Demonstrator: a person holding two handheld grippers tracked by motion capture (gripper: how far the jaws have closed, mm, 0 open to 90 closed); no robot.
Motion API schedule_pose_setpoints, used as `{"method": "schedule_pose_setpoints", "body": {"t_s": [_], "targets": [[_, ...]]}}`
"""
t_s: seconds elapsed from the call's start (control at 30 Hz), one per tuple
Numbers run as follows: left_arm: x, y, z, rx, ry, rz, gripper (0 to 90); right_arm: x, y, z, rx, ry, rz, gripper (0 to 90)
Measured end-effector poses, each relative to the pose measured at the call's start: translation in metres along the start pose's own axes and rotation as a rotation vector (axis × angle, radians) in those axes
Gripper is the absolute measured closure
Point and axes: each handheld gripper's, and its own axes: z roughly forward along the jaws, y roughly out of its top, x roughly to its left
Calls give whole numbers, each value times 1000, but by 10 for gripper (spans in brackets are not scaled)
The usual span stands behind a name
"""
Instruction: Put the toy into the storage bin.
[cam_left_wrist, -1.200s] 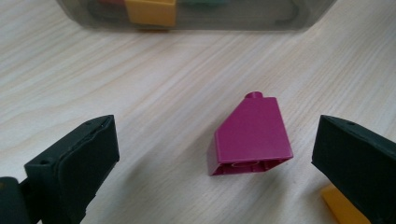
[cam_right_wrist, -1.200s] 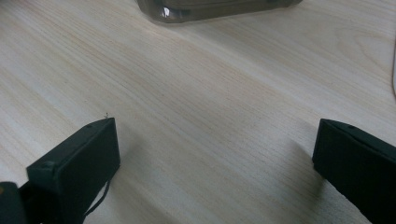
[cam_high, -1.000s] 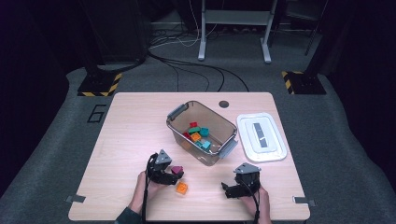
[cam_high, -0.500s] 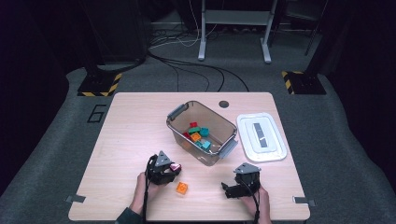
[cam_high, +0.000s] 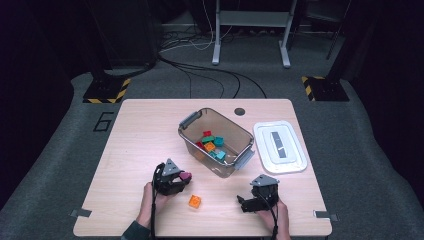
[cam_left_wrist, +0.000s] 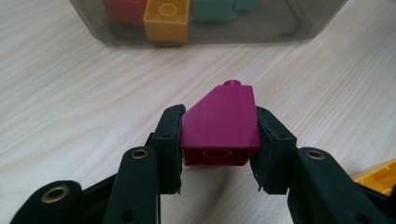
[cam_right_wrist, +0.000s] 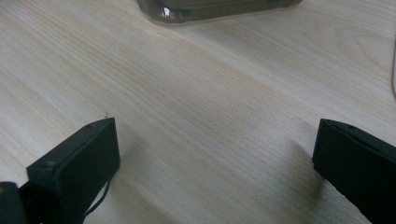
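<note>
A magenta sloped brick (cam_left_wrist: 219, 130) rests on the wooden table with my left gripper (cam_left_wrist: 219, 112) shut on it, a pad pressing on each side. In the high view the left gripper (cam_high: 181, 180) and the brick (cam_high: 186, 176) sit near the table's front, left of centre. An orange brick (cam_high: 194, 201) lies loose just to their right, and its corner (cam_left_wrist: 380, 179) shows in the left gripper view. My right gripper (cam_high: 245, 204) rests low at the front right. Its jaws (cam_right_wrist: 217, 140) stand open over bare wood with nothing between them.
A clear plastic bin (cam_high: 220, 111) holding several coloured bricks stands at the table's middle, just beyond both grippers (cam_left_wrist: 210, 35) (cam_right_wrist: 210, 9). Its white lid (cam_high: 280, 147) lies flat to the right. Cables and stands occupy the floor behind the table (cam_high: 130, 140).
The left gripper has shifted slightly at the magenta brick. The right gripper and the orange brick have stayed where they were.
</note>
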Motion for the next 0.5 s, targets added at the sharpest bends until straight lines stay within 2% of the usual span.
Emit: {"method": "schedule_pose_setpoints", "body": {"t_s": [0.5], "targets": [[11, 18, -18, -30, 25, -3, 587, 0, 0, 0, 0, 0, 0, 0]]}}
